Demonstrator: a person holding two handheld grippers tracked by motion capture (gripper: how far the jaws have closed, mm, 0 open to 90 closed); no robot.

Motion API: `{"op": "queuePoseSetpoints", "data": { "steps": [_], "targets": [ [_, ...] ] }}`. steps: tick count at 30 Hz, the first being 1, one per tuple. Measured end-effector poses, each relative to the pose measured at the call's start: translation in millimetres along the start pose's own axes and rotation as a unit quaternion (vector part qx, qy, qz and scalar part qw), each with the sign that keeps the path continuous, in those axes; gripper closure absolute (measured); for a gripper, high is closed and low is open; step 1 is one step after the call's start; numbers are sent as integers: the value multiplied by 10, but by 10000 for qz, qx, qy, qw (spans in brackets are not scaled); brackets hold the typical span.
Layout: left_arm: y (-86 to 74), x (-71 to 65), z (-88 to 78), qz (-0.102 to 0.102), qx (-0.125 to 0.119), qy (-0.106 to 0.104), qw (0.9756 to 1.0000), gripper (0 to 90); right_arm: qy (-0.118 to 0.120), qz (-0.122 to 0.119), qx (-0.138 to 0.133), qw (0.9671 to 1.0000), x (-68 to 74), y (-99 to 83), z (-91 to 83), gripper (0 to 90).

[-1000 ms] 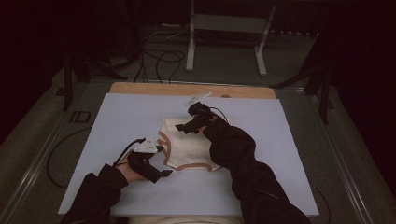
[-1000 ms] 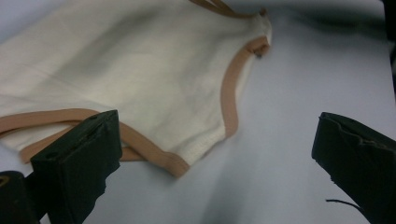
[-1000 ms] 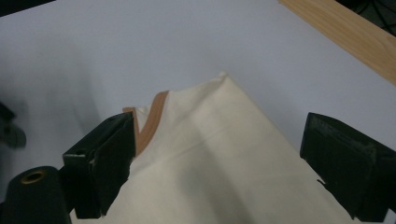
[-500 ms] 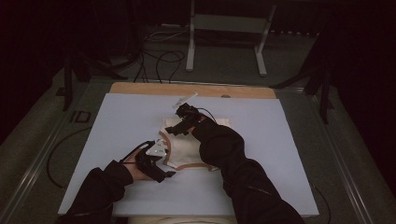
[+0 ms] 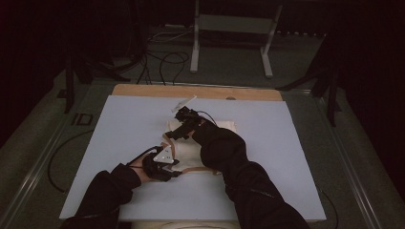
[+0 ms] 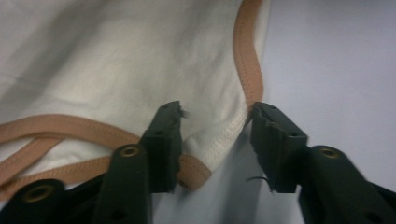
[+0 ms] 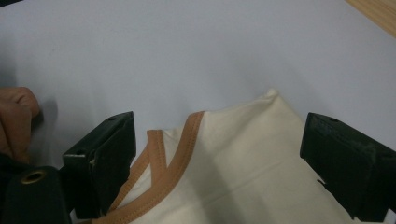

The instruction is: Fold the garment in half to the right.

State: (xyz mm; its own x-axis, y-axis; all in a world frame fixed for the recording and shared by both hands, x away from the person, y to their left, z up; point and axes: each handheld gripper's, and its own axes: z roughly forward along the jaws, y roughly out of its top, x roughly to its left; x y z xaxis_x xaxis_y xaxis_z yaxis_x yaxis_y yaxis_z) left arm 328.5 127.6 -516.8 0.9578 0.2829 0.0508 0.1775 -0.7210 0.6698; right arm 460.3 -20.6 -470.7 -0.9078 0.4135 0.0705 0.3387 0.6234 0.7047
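Note:
A cream cloth [image 5: 190, 153] with tan trim [image 6: 250, 60] lies flat on the pale blue board [image 5: 286, 143]. My left gripper [image 5: 175, 172] is at its near left corner. In the left gripper view the jaws [image 6: 215, 135] have just been closing and stand either side of that trimmed corner [image 6: 201, 170], with a gap still showing between the pads. My right gripper [image 5: 172, 135] reaches over the cloth's far left part. In the right gripper view it is wide open [image 7: 217, 158] above a far corner of the cloth [image 7: 243, 154] where the trim [image 7: 180, 149] crosses.
A strip of wooden tabletop [image 5: 191, 91] shows beyond the board. A metal stand [image 5: 229, 38] and loose cables [image 5: 162, 59] are on the floor behind. A fingertip [image 7: 16, 116] shows at the left of the right gripper view.
My right gripper has moved left across the cloth toward its far left corner. The left hand has edged slightly toward the near corner.

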Motion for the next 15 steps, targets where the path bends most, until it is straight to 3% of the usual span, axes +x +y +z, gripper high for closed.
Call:
{"op": "queuePoseSetpoints", "data": {
  "steps": [6, 10, 15],
  "targets": [
    [33, 20, 33, -8, -96, 78, 9999, 824, 5, -14, 36, 10000, -10, 19, 17, 105],
    [37, 44, 12, -195, -256, 77, 9995, 855, -61, 52, 138, 9999, -30, 12, 46, 105],
    [45, 36, 11, -232, -266, 87, 9993, 861, -66, 162, -51, 9998, -88, -6, 101, 105]
  ]
}}
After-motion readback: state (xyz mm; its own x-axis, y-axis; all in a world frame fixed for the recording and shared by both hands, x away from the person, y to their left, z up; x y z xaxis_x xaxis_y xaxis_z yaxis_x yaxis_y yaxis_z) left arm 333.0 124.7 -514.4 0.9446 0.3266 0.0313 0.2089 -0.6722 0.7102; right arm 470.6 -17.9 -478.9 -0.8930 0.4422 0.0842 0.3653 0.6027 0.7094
